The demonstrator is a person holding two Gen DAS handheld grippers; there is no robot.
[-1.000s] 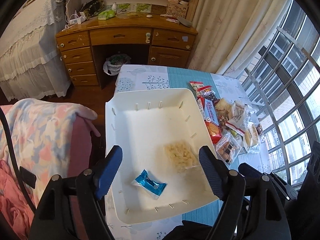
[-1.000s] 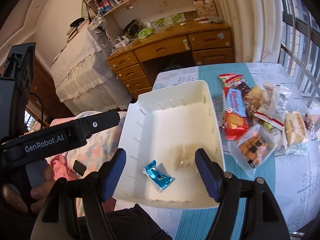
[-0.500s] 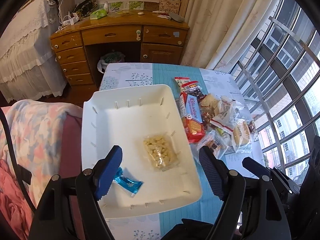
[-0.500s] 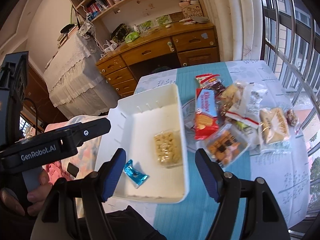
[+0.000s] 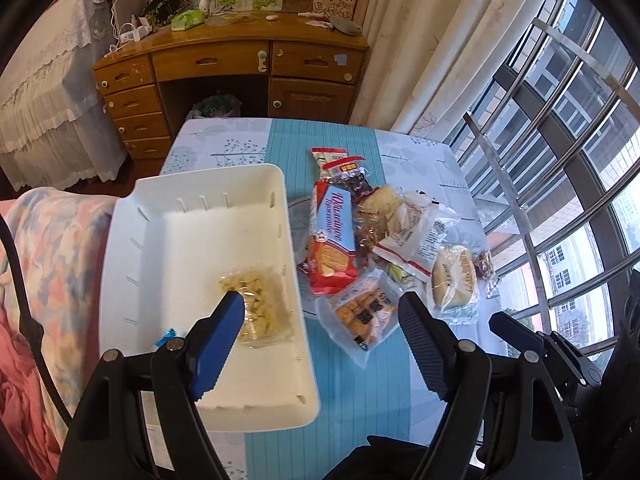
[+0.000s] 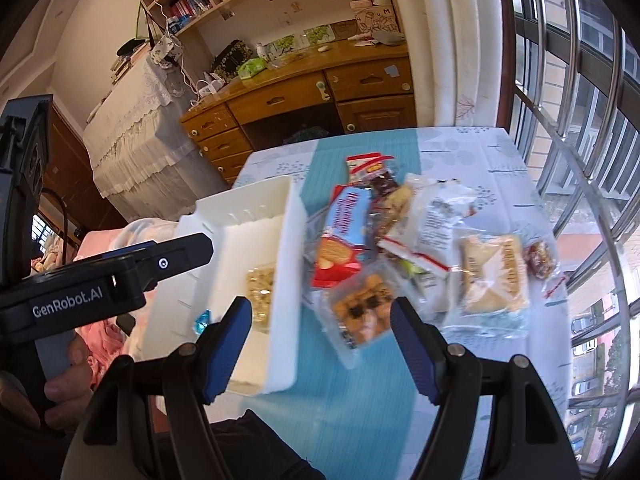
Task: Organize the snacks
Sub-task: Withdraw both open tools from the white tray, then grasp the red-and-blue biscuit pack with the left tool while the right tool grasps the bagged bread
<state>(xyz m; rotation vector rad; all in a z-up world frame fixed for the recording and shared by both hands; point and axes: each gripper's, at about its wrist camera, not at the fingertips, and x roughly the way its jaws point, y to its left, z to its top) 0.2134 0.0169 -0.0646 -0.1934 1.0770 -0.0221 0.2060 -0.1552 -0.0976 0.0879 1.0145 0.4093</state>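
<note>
Both tongs are released, gripping nothing. The left tongs (image 5: pixel 320 320) hang over the bin (image 5: pixel 200 200) edge, a cracker packet (image 5: pixel 362 316) between the jaws. The right tongs (image 6: pixel 320 326) frame that same packet; the other snacks (image 6: pixel 492 276) lie just beyond.
</note>
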